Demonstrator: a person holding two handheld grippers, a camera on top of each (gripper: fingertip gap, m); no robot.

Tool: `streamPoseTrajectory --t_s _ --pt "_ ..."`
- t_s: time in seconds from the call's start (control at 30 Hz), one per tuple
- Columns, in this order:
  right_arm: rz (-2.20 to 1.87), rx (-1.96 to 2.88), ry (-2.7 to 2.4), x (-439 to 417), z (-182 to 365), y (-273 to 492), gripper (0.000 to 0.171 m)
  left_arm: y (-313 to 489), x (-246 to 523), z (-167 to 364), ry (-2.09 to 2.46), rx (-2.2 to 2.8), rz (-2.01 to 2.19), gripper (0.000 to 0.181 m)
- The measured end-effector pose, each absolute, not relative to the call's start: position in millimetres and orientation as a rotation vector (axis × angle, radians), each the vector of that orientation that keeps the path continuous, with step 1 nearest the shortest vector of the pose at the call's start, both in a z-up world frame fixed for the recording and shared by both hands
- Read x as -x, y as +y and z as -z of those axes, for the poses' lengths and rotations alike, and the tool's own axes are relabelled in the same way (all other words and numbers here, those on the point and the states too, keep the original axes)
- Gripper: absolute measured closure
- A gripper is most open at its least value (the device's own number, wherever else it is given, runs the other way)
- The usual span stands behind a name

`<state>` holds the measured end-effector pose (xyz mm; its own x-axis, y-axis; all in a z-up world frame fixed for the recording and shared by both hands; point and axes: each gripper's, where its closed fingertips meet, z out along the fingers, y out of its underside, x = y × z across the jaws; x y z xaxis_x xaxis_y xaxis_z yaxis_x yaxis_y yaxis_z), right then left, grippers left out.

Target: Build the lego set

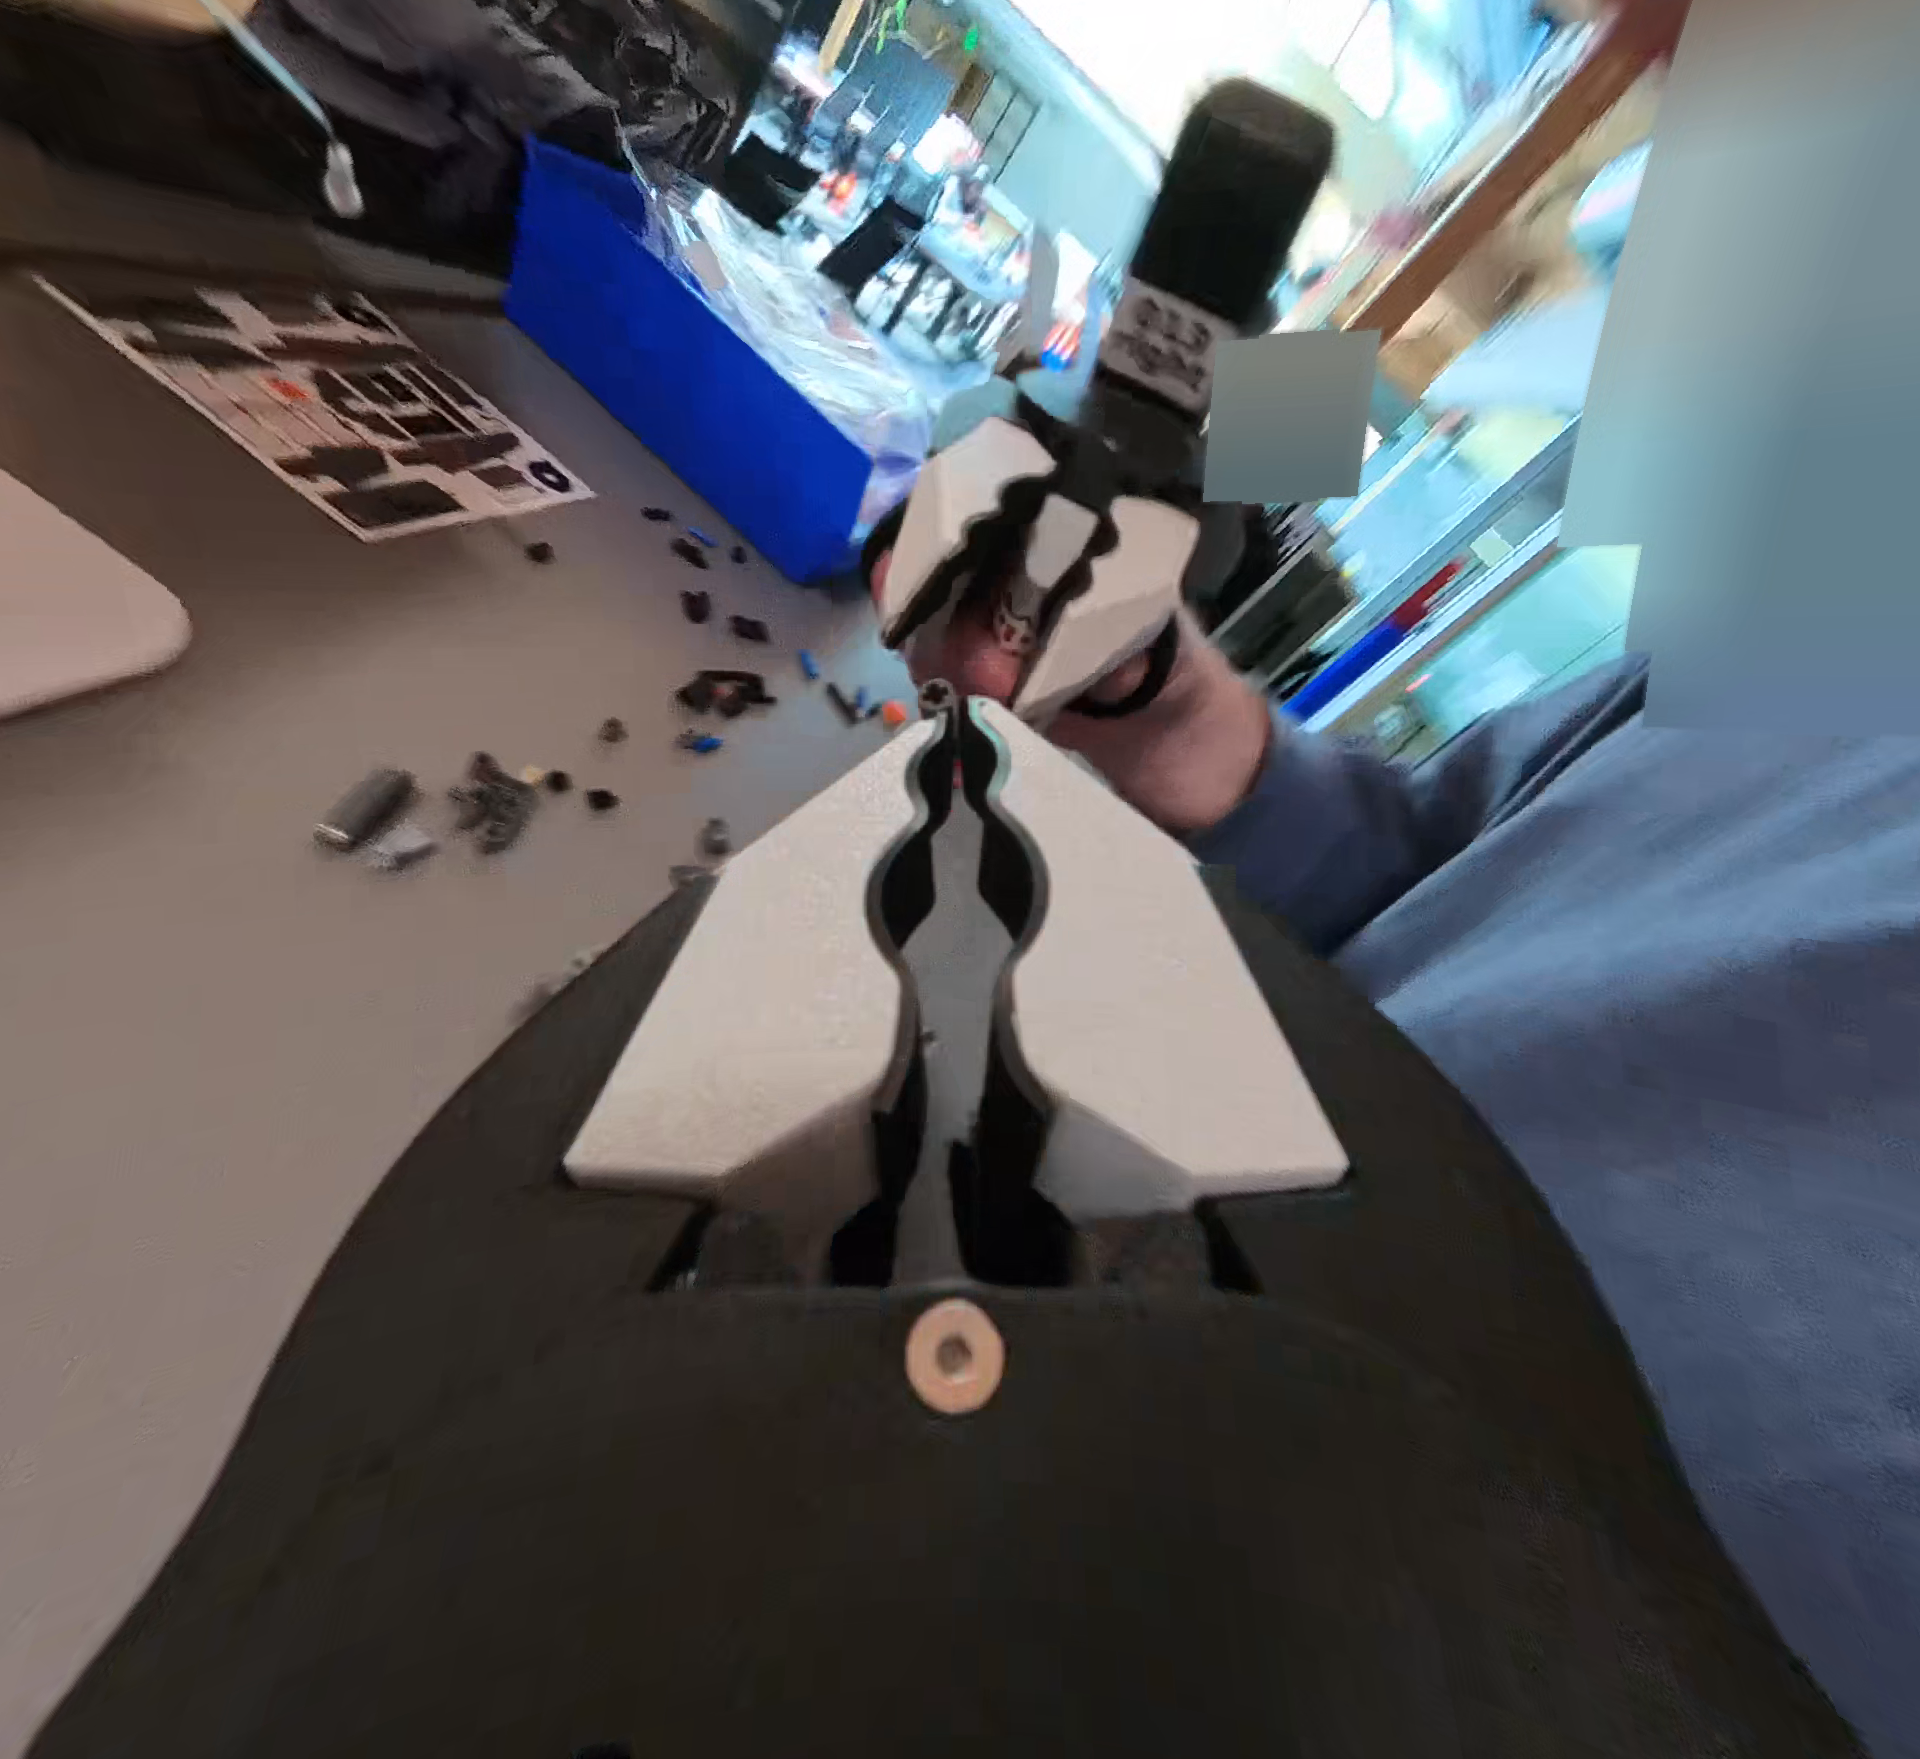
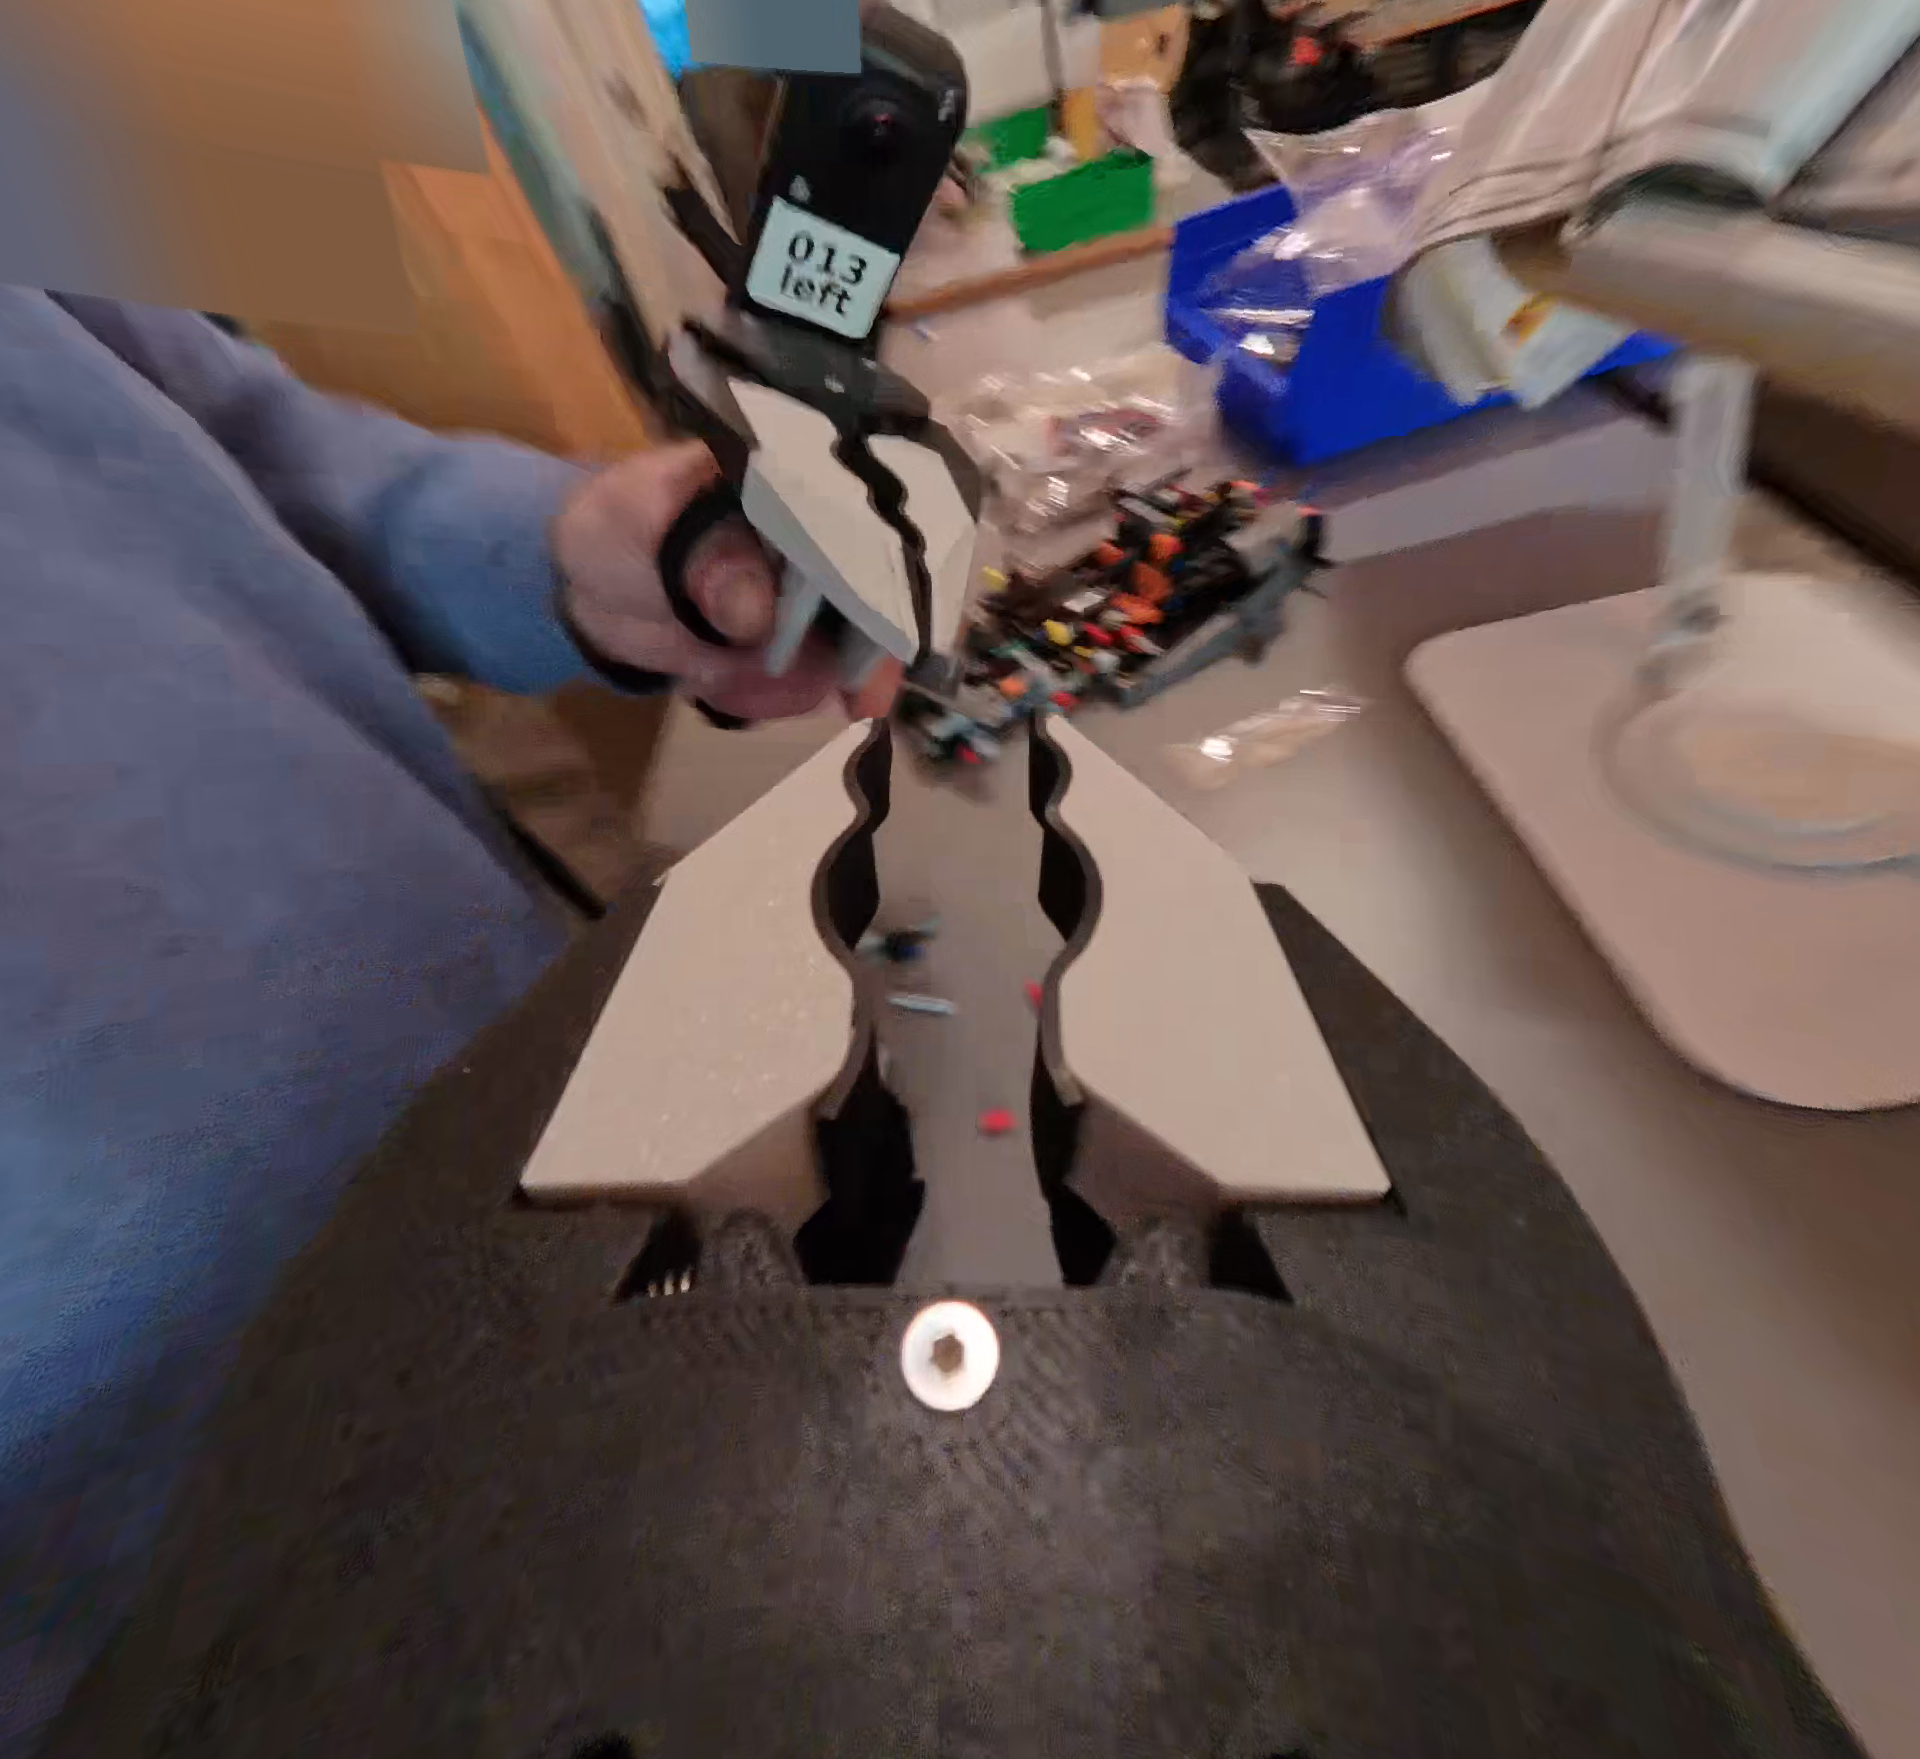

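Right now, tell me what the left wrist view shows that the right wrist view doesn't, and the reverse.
Only the left wrist view shows the printed parts sheet on the table and the left tongs pinching a small dark piece. Only the right wrist view shows the colourful lego build, the green bin and the open right tongs. Both show the blue bin and loose pieces.

Left gripper [image 1: 961,707] with fingers nearly closed on a small dark piece, right gripper [image 2: 956,733] with fingers parted, tips facing each other, blue-sleeved hands [image 2: 665,587] gripping handles
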<state>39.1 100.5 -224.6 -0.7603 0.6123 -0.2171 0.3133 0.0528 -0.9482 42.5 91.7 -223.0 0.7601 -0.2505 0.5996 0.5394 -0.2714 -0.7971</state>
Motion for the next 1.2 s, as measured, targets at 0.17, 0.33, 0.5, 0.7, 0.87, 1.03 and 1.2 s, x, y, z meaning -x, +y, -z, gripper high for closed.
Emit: streamPoseTrajectory --t_s 0.17,0.33,0.5,0.7,0.87,1.03,1.2 --pt "-1.312 0.868 -2.046 -27.7 226.9 95.4 0.148 93.8 -32.7 218.6 -0.462 1.476 1.019 0.181" --pt "-1.313 0.995 -1.944 -21.6 226.0 85.5 0.15 99.2 -31.9 216.2 -0.543 1.367 1.078 0.181" --pt "-1.282 1.064 -1.849 -16.1 223.7 89.4 0.152 100.3 -26.3 212.9 -0.61 1.261 1.102 0.181" --pt "-1.259 1.082 -1.787 -13.4 219.3 89.2 0.154 98.8 -22.3 210.6 -0.654 1.178 1.145 0.181" --pt "-1.261 1.057 -1.789 -12.9 217.2 88.0 0.156 97.0 -20.5 208.5 -0.671 1.133 1.187 0.181" --pt "-1.262 1.044 -1.801 -11.4 217.5 86.7 0.159 95.4 -18.3 209.0 -0.687 1.104 1.205 0.181" --pt "-1.271 1.026 -1.811 -10.2 215.5 83.8 0.159 93.7 -16.5 206.7 -0.69 1.092 1.197 0.181"
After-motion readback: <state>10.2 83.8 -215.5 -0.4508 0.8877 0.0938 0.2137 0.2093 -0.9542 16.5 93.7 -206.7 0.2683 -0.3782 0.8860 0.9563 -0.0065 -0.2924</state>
